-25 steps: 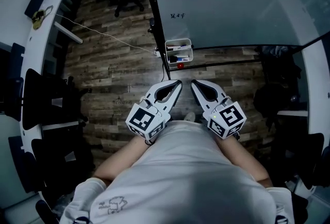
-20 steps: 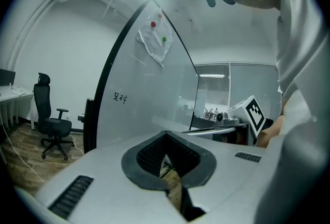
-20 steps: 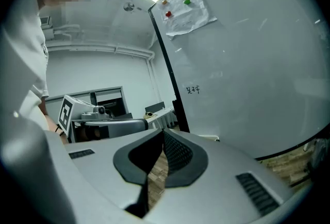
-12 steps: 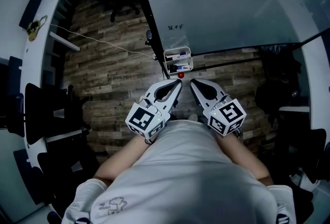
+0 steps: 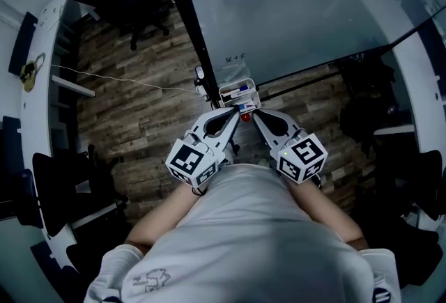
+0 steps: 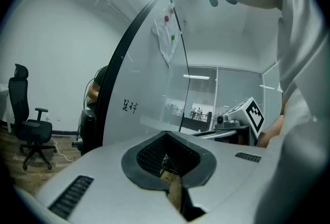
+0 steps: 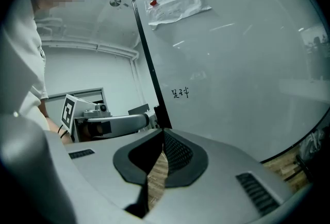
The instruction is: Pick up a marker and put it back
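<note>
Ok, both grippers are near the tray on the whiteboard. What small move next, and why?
Probably open the right gripper and ease it toward the tray. Both it and the left gripper have their jaws together and hold nothing, and the markers lie just ahead of the tips.

The left gripper [image 5: 239,113] and right gripper [image 5: 255,114] are closing in on the marker tray [image 5: 223,91], tips nearly reaching it, and more whiteboard [image 5: 300,30] is sliding into view.
</note>
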